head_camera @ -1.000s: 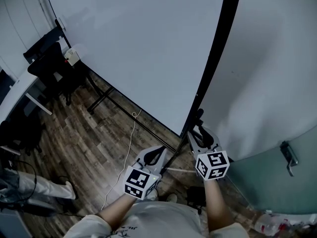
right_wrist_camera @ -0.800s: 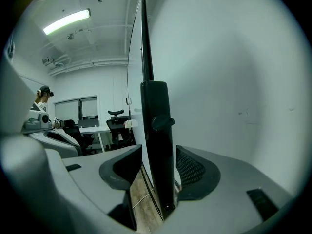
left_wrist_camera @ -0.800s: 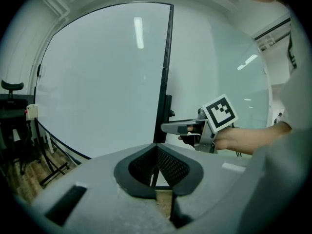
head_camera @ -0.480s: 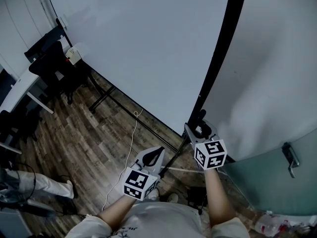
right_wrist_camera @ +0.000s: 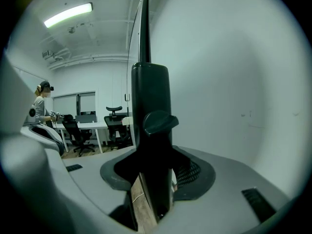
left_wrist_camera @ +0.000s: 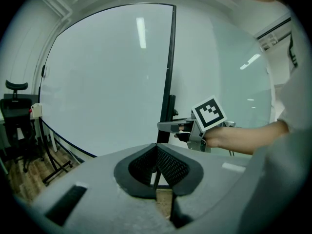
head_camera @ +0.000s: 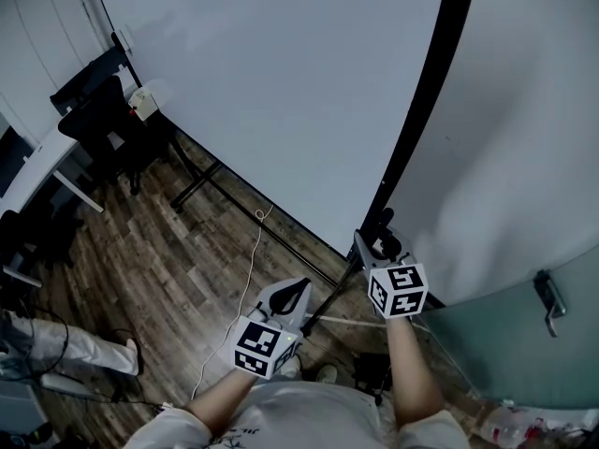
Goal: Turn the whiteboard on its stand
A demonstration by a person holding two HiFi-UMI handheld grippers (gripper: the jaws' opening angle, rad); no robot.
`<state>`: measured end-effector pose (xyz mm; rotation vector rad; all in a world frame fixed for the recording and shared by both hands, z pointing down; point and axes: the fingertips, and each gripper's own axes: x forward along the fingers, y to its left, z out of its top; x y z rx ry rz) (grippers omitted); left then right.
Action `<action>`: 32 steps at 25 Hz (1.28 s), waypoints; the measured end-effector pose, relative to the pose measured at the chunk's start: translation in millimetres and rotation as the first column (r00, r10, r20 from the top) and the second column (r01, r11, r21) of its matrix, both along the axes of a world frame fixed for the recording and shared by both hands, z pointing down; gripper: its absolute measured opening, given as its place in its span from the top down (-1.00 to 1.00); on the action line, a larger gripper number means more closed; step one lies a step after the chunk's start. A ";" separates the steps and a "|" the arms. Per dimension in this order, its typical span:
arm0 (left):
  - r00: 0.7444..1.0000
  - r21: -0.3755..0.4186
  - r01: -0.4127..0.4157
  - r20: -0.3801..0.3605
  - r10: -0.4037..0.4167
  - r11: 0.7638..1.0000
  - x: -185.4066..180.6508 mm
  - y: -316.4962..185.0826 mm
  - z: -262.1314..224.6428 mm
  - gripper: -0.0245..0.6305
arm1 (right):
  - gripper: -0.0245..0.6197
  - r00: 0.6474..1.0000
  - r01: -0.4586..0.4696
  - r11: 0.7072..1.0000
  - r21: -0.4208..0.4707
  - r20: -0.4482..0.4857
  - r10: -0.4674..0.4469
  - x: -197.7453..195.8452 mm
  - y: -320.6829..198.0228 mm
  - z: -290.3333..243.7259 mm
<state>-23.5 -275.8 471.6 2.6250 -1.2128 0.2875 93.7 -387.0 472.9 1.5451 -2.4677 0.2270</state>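
Observation:
The big whiteboard (head_camera: 281, 92) stands upright in its black frame, and the stand's black side post (head_camera: 421, 129) runs down its right edge. My right gripper (head_camera: 382, 241) is at the foot of that post. In the right gripper view the post (right_wrist_camera: 151, 101) and its clamp knob (right_wrist_camera: 158, 122) sit between the wide-set jaws, which are closing; a gap shows beside the right pad (right_wrist_camera: 192, 172). My left gripper (head_camera: 298, 290) hangs lower left of the post, away from it. Its pads (left_wrist_camera: 168, 165) meet at the tip with nothing between them.
Black office chairs (head_camera: 103, 120) and a white desk (head_camera: 37, 171) stand at the far left. A thin cable (head_camera: 239, 279) lies on the wood floor. The stand's foot bar (head_camera: 197, 185) reaches out under the board. A glass door with a handle (head_camera: 546, 293) is at the right.
My right gripper has moved a little forward and up against the post. The left gripper has stayed where it was.

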 end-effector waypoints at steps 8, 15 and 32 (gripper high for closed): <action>1.000 -0.003 -0.018 -0.004 0.018 1.000 9.0 10.4 0.7 0.89 | 0.36 1.000 -0.003 1.000 -0.005 -0.002 0.003 6.7 26.9 1.0; 0.999 0.002 -0.038 -0.004 0.038 0.999 24.7 28.7 0.8 0.89 | 0.36 1.000 -0.016 1.000 -0.008 -0.001 0.016 22.2 62.7 4.1; 0.996 0.005 -0.090 -0.015 0.091 0.996 43.5 76.1 -1.1 0.89 | 0.36 0.999 -0.043 0.999 -0.018 -0.002 0.043 51.6 148.9 4.7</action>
